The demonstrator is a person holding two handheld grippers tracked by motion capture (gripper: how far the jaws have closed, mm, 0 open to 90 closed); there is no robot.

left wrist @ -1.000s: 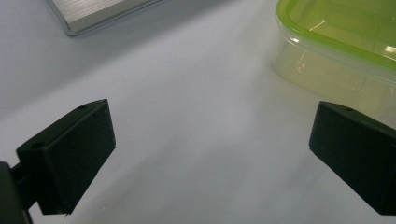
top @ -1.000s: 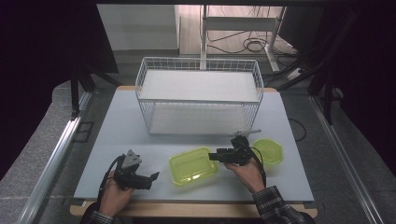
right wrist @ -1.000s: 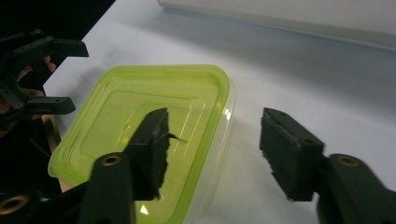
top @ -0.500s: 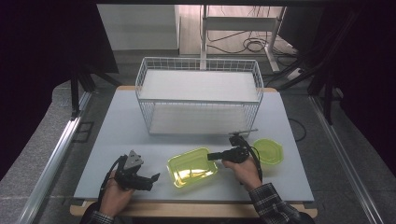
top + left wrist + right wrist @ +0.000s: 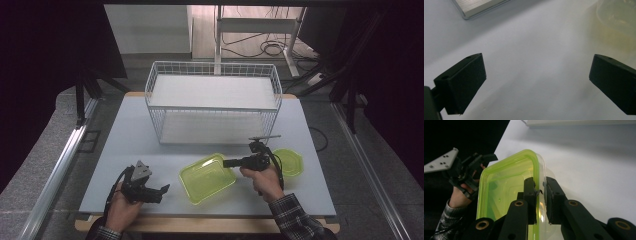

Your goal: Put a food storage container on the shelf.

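The right gripper (image 5: 539,191) has just been closing its jaws and now pinches the rim of the green-rimmed clear container (image 5: 206,177), one pad inside the wall and one outside, as the right gripper view shows. From above, this gripper (image 5: 231,162) points toward the table's left edge, so the container lies straight ahead of its jaws, held by the right-hand end. The container sits near the front edge of the table (image 5: 125,130), about midway along it, its long axis running slantwise from front-left to back-right; it looks slightly tipped, though that is hard to be sure of. Just beside the right hand, toward the right edge, lies the green lid (image 5: 290,161), flat on the surface.

The left gripper (image 5: 162,190) rests near the front-left corner with its jaws standing wide and nothing between them (image 5: 536,82); the container is just to its right, apart from it. The right hand is the one in contact, so any lift or slide would likely turn on that grip. Behind them, along the back edge, stands the white wire basket (image 5: 213,102).
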